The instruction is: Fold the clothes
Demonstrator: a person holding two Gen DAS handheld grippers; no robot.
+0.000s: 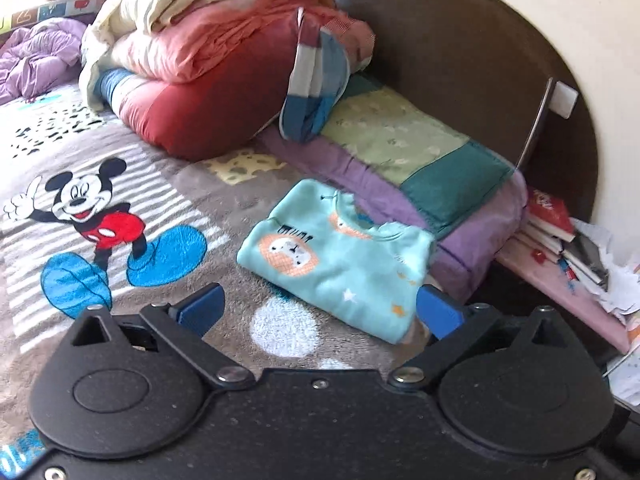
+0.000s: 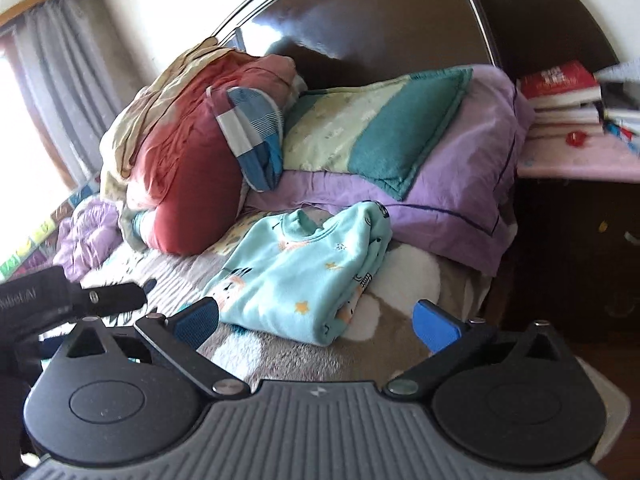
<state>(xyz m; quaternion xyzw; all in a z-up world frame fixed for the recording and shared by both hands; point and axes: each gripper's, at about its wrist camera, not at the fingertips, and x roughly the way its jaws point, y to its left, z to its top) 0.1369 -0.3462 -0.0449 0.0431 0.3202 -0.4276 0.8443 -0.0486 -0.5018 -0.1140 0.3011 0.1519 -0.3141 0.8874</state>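
A light blue child's top [image 1: 340, 256] with orange animal prints and stars lies folded on the cartoon-mouse blanket [image 1: 120, 184], close to the pillows. In the left wrist view my left gripper [image 1: 320, 312] hovers just in front of it, open, its blue pads [image 1: 202, 306] spread wide with nothing between them. From the right wrist camera the same folded top [image 2: 304, 276] rests ahead of my right gripper [image 2: 326, 320], also open and empty. Part of the left gripper's black body [image 2: 60, 300] shows at the left edge there.
A pile of red, pink and cream bedding [image 1: 208, 60] fills the back of the bed. A purple pillow [image 2: 448, 200] with a green-and-teal one [image 2: 376, 136] lies by the dark headboard [image 2: 360, 24]. Books [image 2: 560, 88] are stacked on a pink-covered nightstand [image 2: 580, 160] at the right.
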